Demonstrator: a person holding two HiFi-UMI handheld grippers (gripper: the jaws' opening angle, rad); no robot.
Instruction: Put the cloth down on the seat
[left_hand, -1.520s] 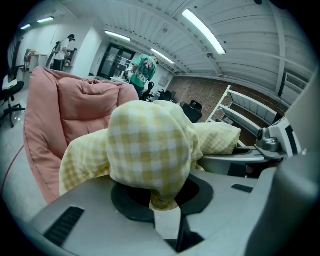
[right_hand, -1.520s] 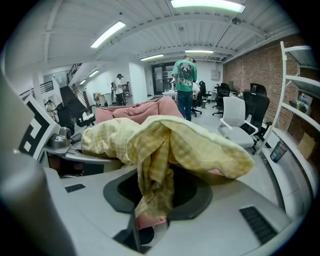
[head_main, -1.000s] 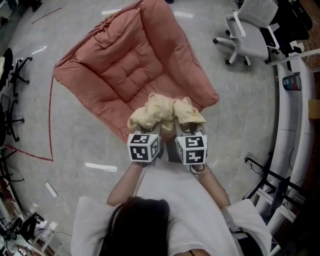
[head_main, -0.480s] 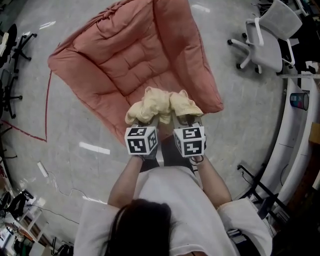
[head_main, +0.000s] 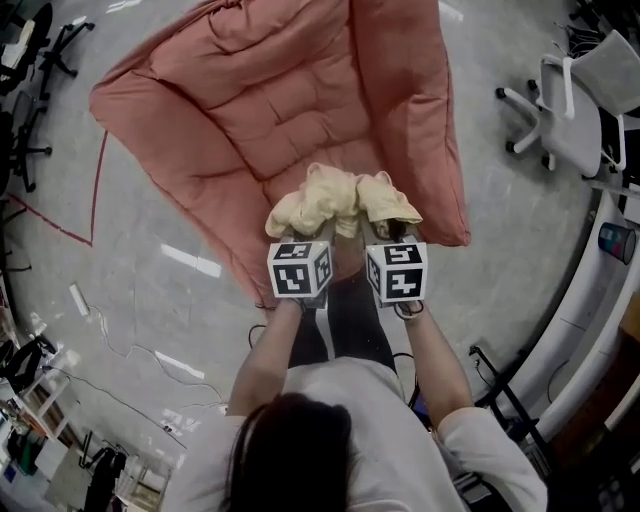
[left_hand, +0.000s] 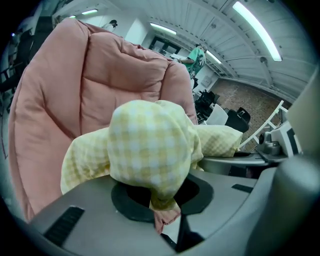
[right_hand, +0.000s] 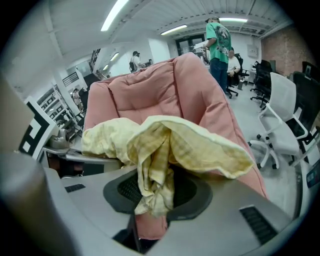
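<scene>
Fingers of the left gripper and right gripper were clamped on the yellow checked cloth, held bunched over the 6 o'clock edge of the pink seat. It would best be carried toward 12 o'clock, lowered onto the cushion, then released.

Office-lab: swivel chairs, desks.

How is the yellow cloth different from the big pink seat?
The cloth is pale yellow and checked; the seat is plain pink and quilted. The cloth is a small bunch; the seat is far bigger. The left gripper and right gripper hold the cloth up; the seat sits on the floor. Both look soft.
</scene>
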